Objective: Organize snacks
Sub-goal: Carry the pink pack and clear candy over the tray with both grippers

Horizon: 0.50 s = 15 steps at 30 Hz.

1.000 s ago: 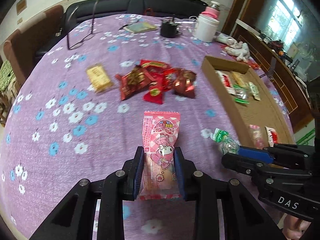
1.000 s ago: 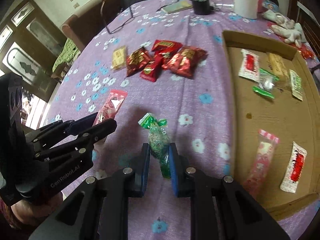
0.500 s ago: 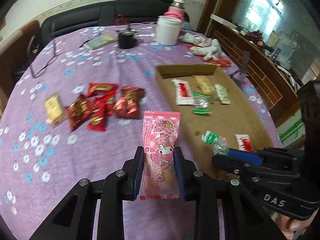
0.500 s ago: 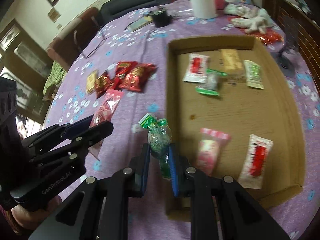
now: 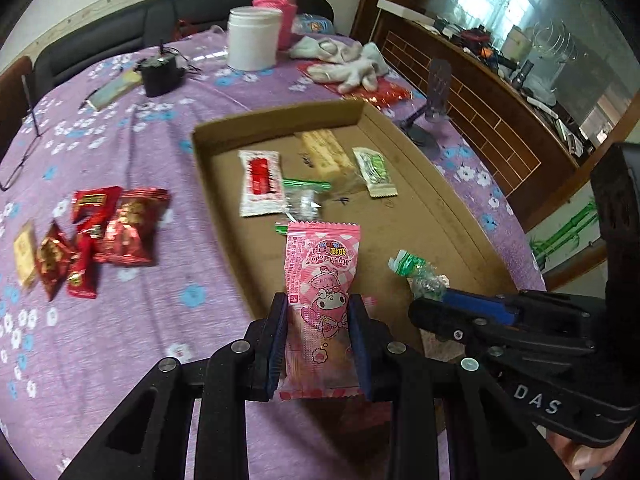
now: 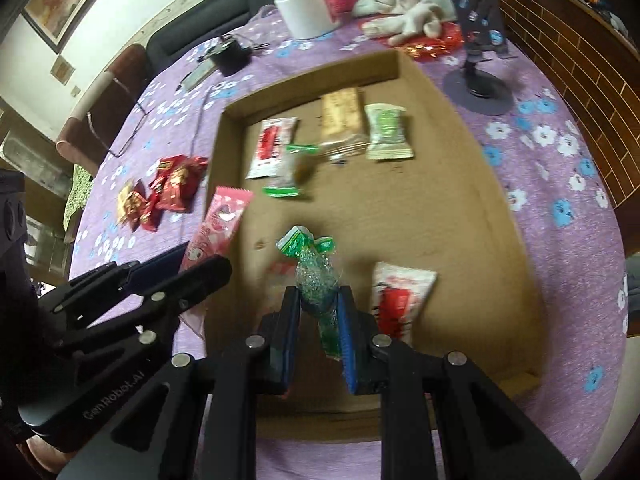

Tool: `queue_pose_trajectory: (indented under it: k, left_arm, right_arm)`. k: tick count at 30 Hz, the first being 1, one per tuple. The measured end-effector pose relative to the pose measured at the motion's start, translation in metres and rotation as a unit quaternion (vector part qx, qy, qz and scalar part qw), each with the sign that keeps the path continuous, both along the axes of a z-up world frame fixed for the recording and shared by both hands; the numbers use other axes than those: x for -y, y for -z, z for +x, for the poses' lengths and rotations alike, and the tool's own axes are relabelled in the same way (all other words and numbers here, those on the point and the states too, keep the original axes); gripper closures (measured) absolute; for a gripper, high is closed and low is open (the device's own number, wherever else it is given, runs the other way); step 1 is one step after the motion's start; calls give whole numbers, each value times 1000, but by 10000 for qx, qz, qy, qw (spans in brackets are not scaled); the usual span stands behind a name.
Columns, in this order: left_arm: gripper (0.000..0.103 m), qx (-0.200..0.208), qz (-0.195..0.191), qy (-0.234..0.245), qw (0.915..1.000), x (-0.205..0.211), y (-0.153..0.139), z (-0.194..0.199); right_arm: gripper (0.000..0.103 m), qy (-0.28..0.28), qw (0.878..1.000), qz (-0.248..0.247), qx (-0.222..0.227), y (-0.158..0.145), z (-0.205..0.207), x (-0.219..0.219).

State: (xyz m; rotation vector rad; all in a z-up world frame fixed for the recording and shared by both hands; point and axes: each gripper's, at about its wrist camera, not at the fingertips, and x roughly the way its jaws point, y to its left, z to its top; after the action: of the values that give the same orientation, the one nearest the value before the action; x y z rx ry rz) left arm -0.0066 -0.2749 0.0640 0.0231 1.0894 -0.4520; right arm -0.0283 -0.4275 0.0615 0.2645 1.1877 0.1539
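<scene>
The left gripper is clamped on a pink snack packet printed with a cartoon figure, its blue-padded fingers pressing the packet's two long edges near the lower end. The packet stands upright over the near left wall of the cardboard box, which lies open on the purple flowered tablecloth.

The right gripper is nearly fully closed on a small green-and-clear wrapped candy, whose twisted green end sticks up above the pads. It hangs over the box floor, just left of a white-and-red sachet lying near the box's near wall.

Toward the far wall of the box lie another white-and-red sachet, a tan biscuit pack, a pale green packet and a clear candy with green ends.

Left of the box, on the cloth, sits a cluster of red foil packets with a small yellow packet at its left end. Beyond the box's far wall stand a white jar and a black cup.
</scene>
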Motion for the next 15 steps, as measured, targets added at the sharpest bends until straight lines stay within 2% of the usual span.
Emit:
queue_pose_trajectory:
  k: [7,15]
  left_arm:
    - [73,-153,170,-9,9997,19,18,17]
    - [73,-276,201,-72,9994,25,29,25]
  right_arm:
    - [85,26,9999,-159,11,6,21,18]
    - [85,-21,9997,-177,-143,21,38,18]
